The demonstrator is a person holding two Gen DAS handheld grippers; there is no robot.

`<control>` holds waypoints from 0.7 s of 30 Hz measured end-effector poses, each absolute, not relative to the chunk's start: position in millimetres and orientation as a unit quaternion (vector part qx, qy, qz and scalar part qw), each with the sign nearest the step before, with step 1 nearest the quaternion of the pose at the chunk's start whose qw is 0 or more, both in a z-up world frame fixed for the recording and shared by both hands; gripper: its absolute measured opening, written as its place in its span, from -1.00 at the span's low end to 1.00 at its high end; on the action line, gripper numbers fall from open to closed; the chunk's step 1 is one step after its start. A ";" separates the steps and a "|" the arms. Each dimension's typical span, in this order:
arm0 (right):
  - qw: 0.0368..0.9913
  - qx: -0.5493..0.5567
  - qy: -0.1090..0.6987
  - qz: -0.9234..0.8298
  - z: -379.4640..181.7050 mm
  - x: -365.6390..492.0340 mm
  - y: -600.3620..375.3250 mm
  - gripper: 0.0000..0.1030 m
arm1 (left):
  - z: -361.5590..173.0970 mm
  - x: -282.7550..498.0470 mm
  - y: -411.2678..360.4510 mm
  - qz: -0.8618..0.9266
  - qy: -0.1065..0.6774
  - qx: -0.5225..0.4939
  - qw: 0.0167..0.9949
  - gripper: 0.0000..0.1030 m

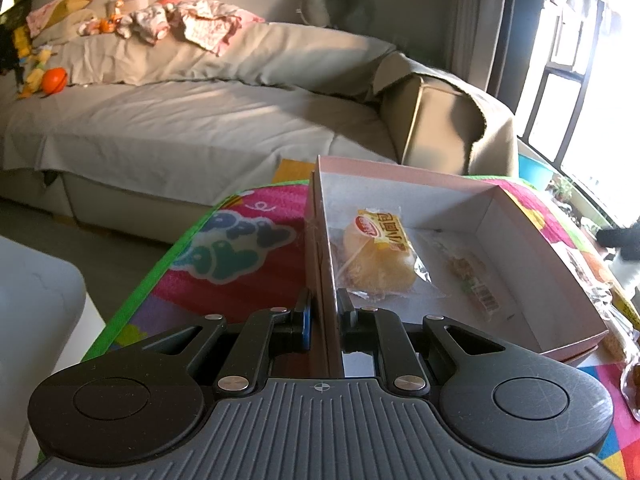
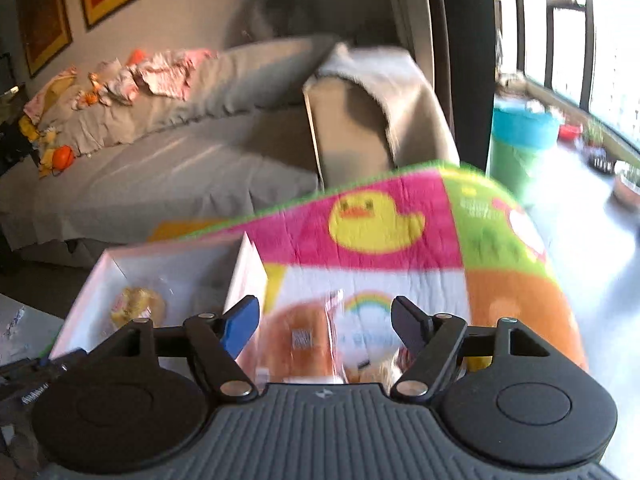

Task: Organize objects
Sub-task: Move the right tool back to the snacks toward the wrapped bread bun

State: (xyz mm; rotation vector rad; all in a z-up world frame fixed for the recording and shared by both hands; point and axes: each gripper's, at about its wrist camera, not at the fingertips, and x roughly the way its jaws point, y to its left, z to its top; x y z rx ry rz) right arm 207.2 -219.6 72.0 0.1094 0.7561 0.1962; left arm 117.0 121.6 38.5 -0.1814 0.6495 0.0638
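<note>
A shallow pink box (image 1: 400, 170) with a white inside lies on the colourful play mat (image 1: 248, 248). My left gripper (image 1: 325, 304) is shut on the box's near left wall. Inside lie a wrapped bun (image 1: 378, 256) and a small clear snack packet (image 1: 472, 280). In the right wrist view, blurred, the box (image 2: 120, 264) is at the left with the bun (image 2: 138, 306) in it. My right gripper (image 2: 324, 320) is open above wrapped bread snacks (image 2: 298, 344) on the mat (image 2: 380, 232), beside the box's right wall.
A grey sofa (image 1: 192, 120) with clothes and toys stands behind the mat. More wrapped snacks (image 1: 624, 344) lie right of the box. A blue-green bin (image 2: 520, 140) and potted plants (image 2: 600, 140) stand by the window. A pale seat (image 1: 36, 304) is at the left.
</note>
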 end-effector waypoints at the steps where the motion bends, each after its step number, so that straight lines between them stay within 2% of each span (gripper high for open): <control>1: 0.919 0.060 0.378 0.098 63.3 210.1 -220.1 0.43 | 38.2 117.1 121.3 0.032 0.320 -0.088 0.943 -0.73; 8: 0.895 0.104 0.417 0.118 31.3 218.8 -218.8 0.42 | 37.1 115.6 119.5 0.034 0.325 -0.083 0.942 -0.74; 10: 0.891 0.106 0.420 0.135 31.4 216.5 -217.3 0.18 | 37.1 115.5 119.3 0.035 0.325 -0.083 0.941 -0.74; 11: 0.887 0.109 0.424 0.147 32.0 214.6 -217.6 -0.13 | 37.1 115.6 119.2 0.035 0.325 -0.083 0.941 -0.74; 16: 0.895 0.081 0.413 0.146 40.8 187.4 -220.0 -0.42 | 36.7 114.1 119.0 0.035 0.325 -0.084 0.941 -0.74; 18: 0.897 0.075 0.411 0.144 44.4 173.6 -225.7 -0.61 | 36.7 113.9 118.9 0.035 0.325 -0.083 0.941 -0.74; 21: 0.896 0.072 0.416 0.136 44.1 154.0 -236.9 -0.74 | 36.6 113.7 119.2 0.036 0.325 -0.084 0.941 -0.74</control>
